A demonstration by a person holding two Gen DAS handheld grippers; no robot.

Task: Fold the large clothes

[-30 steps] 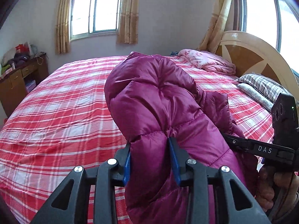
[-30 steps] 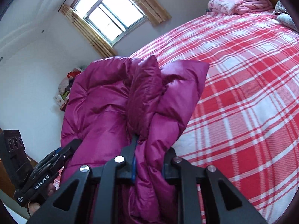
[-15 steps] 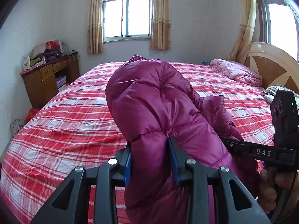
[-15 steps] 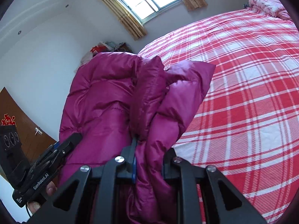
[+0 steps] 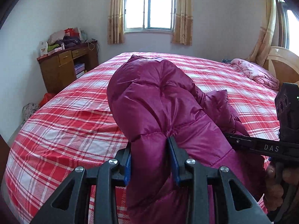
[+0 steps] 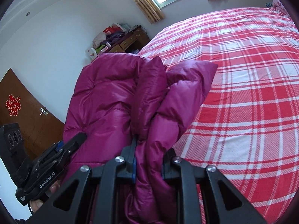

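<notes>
A magenta quilted down jacket [image 5: 160,100] is bunched up and held in the air above the red plaid bed [image 5: 71,115]. My left gripper [image 5: 150,158] is shut on a thick fold of it. My right gripper [image 6: 148,160] is shut on another fold of the same jacket [image 6: 115,97]. In the left wrist view the right gripper's body [image 5: 269,147] enters from the right, its tips hidden in the jacket. In the right wrist view the left gripper's body [image 6: 46,160] shows at lower left beside the jacket.
A wooden desk [image 5: 65,65] piled with clutter stands left of the bed by the wall. A folded pink blanket [image 5: 254,72] lies by the wooden headboard [image 5: 284,63]. A brown door [image 6: 28,115] is at the left in the right wrist view.
Both grippers have swung left together with the jacket; the views now face the window and desk rather than the headboard. The grips have not changed.
</notes>
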